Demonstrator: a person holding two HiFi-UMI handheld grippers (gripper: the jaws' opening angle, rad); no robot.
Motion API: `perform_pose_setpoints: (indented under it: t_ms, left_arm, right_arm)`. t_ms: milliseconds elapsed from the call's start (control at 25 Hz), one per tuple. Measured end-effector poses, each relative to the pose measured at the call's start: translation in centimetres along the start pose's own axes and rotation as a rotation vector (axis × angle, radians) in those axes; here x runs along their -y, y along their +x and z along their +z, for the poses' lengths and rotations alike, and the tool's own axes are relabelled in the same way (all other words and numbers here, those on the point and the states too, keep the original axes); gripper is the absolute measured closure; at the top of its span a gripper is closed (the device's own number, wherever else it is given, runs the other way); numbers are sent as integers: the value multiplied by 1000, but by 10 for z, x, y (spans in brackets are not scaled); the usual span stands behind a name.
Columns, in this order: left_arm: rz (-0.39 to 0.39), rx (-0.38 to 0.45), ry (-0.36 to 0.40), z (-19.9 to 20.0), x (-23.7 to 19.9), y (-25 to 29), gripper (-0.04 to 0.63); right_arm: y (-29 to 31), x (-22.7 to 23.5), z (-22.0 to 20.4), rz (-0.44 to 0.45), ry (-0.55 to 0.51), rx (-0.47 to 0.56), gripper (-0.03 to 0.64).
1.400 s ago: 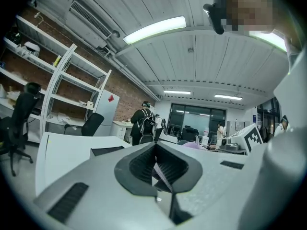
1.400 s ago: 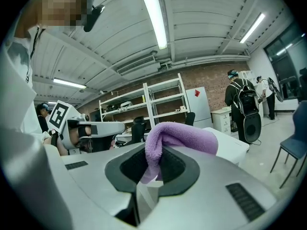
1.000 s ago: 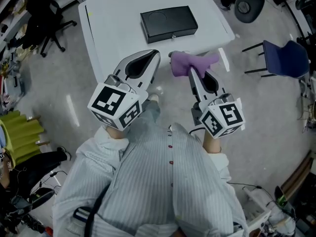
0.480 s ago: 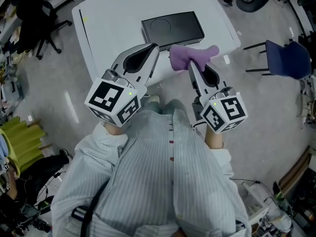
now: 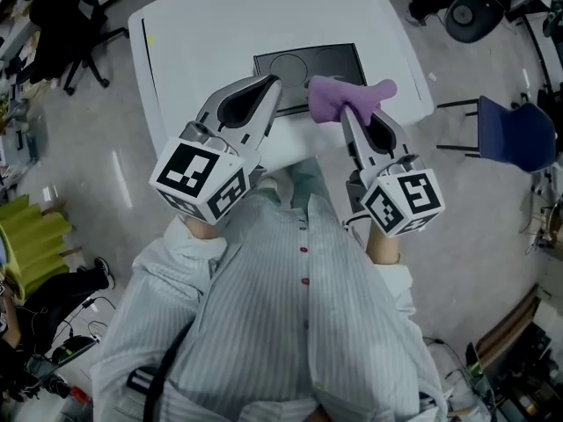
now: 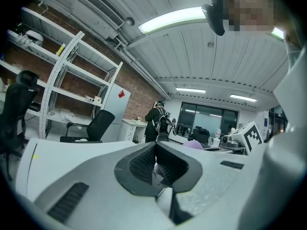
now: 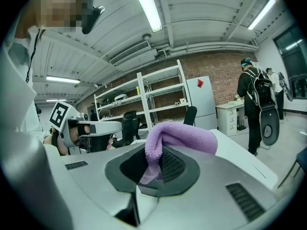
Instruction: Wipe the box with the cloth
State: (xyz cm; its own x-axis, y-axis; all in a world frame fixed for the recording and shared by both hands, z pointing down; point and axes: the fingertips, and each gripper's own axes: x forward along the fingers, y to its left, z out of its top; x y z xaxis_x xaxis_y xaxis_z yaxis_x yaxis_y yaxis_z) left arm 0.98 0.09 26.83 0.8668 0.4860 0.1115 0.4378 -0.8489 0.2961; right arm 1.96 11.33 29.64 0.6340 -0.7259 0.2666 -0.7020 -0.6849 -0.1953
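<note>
A flat black box [image 5: 310, 63] lies on the white table [image 5: 202, 33], near its front edge. My left gripper [image 5: 274, 83] is shut and empty, and its tip hangs over the box's left front corner. My right gripper [image 5: 346, 112] is shut on a purple cloth [image 5: 340, 97], which hangs over the box's right front part. In the right gripper view the cloth [image 7: 181, 137] drapes out of the clamped jaws of the right gripper [image 7: 154, 153]. In the left gripper view the left gripper [image 6: 155, 147] shows its jaws meeting, with nothing between them.
A blue chair [image 5: 514, 132] stands right of the table, and black office chairs stand at the far right [image 5: 475, 11] and far left [image 5: 70, 25]. A yellow-green object [image 5: 31, 244] sits on the floor at left. A person with a backpack [image 7: 256, 104] stands beyond, near shelving [image 7: 163, 95].
Both grippers have moved forward together from short of the table to over the box's near edge. The cloth stays clamped in the right gripper.
</note>
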Motion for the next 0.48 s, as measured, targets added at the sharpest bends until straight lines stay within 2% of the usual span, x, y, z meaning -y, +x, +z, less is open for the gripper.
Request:
perform_pose_setpoints:
  t_ms: [320, 480]
  left_arm:
    - [115, 27, -21, 17, -30, 60, 586]
    - [201, 41, -30, 23, -31, 84, 586]
  right_arm:
    - [54, 56, 31, 111, -27, -25, 571]
    - [70, 84, 43, 197, -44, -50, 571]
